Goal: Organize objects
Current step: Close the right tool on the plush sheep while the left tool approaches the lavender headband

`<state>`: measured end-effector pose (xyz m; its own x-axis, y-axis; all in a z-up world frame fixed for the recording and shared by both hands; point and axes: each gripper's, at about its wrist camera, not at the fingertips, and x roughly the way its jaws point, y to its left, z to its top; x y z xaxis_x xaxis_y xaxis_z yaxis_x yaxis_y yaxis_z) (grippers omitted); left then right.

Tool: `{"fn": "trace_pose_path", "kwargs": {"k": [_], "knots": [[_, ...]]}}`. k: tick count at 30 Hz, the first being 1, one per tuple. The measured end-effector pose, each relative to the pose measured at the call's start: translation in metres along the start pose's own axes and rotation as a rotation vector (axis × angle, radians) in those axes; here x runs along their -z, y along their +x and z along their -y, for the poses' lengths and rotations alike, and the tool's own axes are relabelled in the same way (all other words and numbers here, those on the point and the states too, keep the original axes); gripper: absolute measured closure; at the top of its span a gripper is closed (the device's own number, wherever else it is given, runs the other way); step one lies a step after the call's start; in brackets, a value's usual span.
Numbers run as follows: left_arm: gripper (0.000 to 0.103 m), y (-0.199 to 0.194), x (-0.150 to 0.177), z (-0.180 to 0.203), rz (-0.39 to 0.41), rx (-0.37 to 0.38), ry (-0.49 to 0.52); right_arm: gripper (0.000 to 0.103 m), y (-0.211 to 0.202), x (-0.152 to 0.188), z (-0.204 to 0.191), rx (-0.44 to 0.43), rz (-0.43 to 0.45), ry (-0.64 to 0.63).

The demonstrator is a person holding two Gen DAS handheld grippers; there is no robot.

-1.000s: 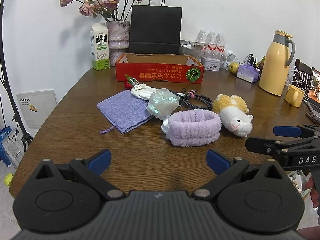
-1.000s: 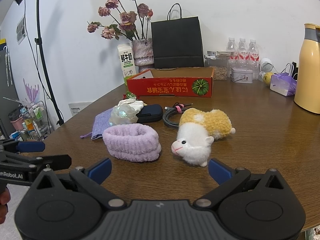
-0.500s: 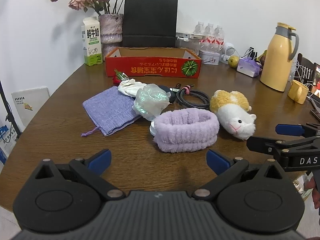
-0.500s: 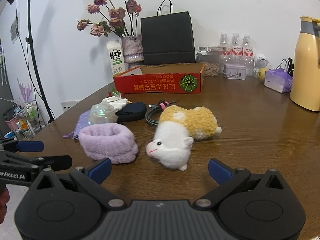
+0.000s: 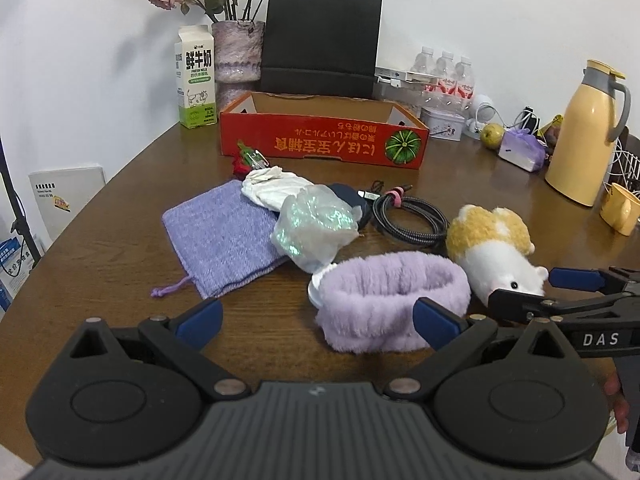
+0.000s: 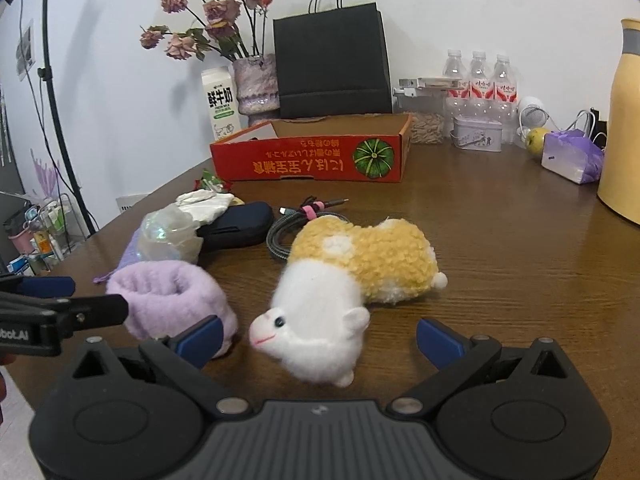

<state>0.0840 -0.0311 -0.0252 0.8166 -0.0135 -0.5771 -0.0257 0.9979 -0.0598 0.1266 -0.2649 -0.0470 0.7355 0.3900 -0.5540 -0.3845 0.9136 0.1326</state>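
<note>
Table: a round brown wooden table (image 5: 100, 280) carries everything.
Box: an open red cardboard box with a green pumpkin printed on its side (image 5: 324, 142) sits toward the back, in front of a black paper bag (image 5: 320, 40).
Pouch: a flat lilac knitted drawstring pouch (image 5: 218, 236) lies left of the pile, partly under a crumpled iridescent plastic wrapper (image 5: 314, 228) and a white cloth (image 5: 272, 190).
Headband: a fluffy lilac towelling headband (image 5: 394, 300) stands as a ring at the front, its right end close to the toy; whether they touch is hard to say.
Toy: a yellow-and-white plush hamster (image 6: 348, 284) lies on its side, nose toward the right gripper.
Cable: a coiled black braided cable with a pink tie (image 5: 408, 218) lies just behind the toy.
Left gripper (image 5: 316, 316): jaws spread wide, holding nothing, low in front of the headband.
Right gripper (image 6: 318, 334): jaws spread wide, holding nothing, the toy's head between the blue fingertips (image 6: 438, 342).
</note>
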Motion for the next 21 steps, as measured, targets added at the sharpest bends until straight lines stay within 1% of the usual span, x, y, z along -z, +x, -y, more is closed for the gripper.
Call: {"fn": "trace_pose_path", "kwargs": {"k": [9, 11, 13, 17, 18, 19, 21], "knots": [[0.000, 0.006, -0.006, 0.000, -0.003, -0.006, -0.012, 0.000, 0.020, -0.008, -0.003, -0.001, -0.018, -0.017], [0.000, 0.007, -0.008, 0.000, 0.000, -0.010, -0.014, 0.006, 0.023, -0.009, -0.003, 0.000, -0.021, -0.026], [0.000, 0.008, -0.009, 0.000, -0.002, -0.013, -0.016, 0.023, 0.025, -0.010, -0.002, -0.002, -0.024, -0.030], [0.000, 0.009, -0.010, 0.003, -0.003, -0.008, -0.017, 0.031, 0.030, -0.006, 0.000, -0.028, -0.043, -0.031], [0.000, 0.008, -0.010, 0.004, -0.003, -0.007, -0.017, 0.036, 0.030, -0.005, 0.000, -0.039, -0.042, -0.032], [0.000, 0.008, -0.010, 0.005, -0.004, -0.003, -0.015, 0.038, 0.029, -0.004, 0.001, -0.052, -0.040, -0.031], [0.000, 0.008, -0.010, 0.009, -0.007, 0.005, -0.009, 0.040, 0.028, -0.002, 0.005, -0.063, -0.028, -0.015]]}}
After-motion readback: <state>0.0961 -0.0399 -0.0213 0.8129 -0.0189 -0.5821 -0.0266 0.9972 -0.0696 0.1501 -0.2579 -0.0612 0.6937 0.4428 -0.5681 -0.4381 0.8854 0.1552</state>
